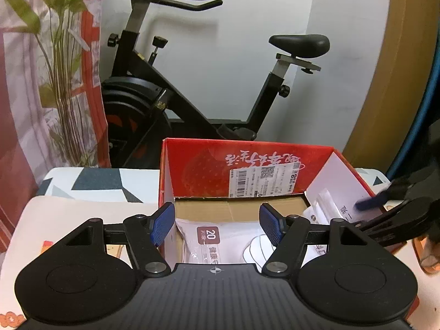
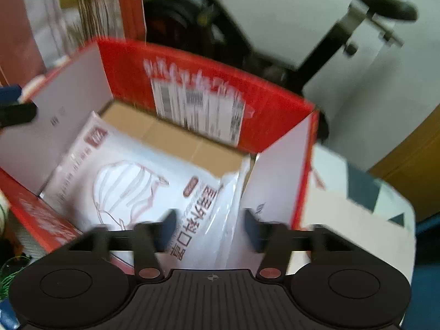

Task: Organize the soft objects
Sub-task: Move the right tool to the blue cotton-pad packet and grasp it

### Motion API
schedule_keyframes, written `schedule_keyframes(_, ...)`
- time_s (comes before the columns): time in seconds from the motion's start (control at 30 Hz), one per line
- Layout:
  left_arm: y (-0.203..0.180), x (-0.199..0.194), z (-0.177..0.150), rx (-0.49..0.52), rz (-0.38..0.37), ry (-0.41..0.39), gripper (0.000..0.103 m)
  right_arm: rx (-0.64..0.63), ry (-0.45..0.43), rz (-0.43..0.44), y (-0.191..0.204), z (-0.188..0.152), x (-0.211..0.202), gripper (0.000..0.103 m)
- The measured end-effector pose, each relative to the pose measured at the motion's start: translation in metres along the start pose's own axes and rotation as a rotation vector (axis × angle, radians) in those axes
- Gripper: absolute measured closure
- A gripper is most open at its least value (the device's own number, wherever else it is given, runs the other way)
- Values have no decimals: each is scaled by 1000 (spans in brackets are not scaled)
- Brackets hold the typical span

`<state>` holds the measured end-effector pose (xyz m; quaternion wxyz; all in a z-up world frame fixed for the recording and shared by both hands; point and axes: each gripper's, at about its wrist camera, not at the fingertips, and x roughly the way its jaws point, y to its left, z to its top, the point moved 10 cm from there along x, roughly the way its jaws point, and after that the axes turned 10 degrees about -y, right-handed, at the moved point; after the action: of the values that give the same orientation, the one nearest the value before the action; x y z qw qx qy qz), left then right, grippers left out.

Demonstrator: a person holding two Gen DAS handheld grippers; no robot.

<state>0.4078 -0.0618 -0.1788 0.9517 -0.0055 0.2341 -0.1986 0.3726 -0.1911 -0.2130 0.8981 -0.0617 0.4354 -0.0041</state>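
Right now the right gripper [image 2: 210, 228] sits above the red box [image 2: 209, 82], jaws spread, nothing between the pads; no earlier frame, so I only call it as it stands. White mask packet [image 2: 132, 176] lies inside the box, slanted across the cardboard floor, its right edge riding up against the white inner flap [image 2: 277, 176]. Right view is motion-blurred, so fine contact at that edge is hard to read.

Left gripper [image 1: 217, 224] hangs at the near rim of the same box [image 1: 247, 162], jaws spread, empty, one pad on each side of the near-left wall line. Below it the packet [image 1: 220, 242] shows with the "20" label toward the camera. Right gripper's blue finger [image 1: 368, 202] shows at the right edge, over the box's right flap.

Judgement: step in hand is the release and withdrawal after dropping the packet in. To do it well:
- pull the right gripper straight up, clear of the flap, so the plastic film doesn't snag and drag back out
- keep the left gripper clear of the box wall; no tilting it
- if the packet stays ridden up on the flap, nudge it flat

Exercise bike [image 1: 170, 88] and plant [image 1: 63, 55] behind are irrelevant.
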Motion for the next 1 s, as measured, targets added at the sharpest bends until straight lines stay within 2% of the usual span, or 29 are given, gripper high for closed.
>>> schedule_keyframes(0.23,-2,-33,-9,3,1,-4,33,78,-192,43,-2,-8,-64,4)
schedule_keyframes(0.33,-2,-47,-21,-17,0,14,33,115,-233,59,0,-25,-84,1)
schedule_keyframes(0.57,-12,-75,-52,-92,-24,57,33,275,-277,134,14,-75,-101,1)
schedule_keyframes(0.77,-27,-82,-81,-190,-48,119,33,383,-237,211,33,-109,-94,2)
schedule_keyframes(0.9,-39,-83,-95,-261,-70,144,33,395,-206,261,50,-123,-89,6)
schedule_keyframes(1.0,-47,-83,-107,-294,-91,174,33,377,-181,291,64,-133,-86,17)
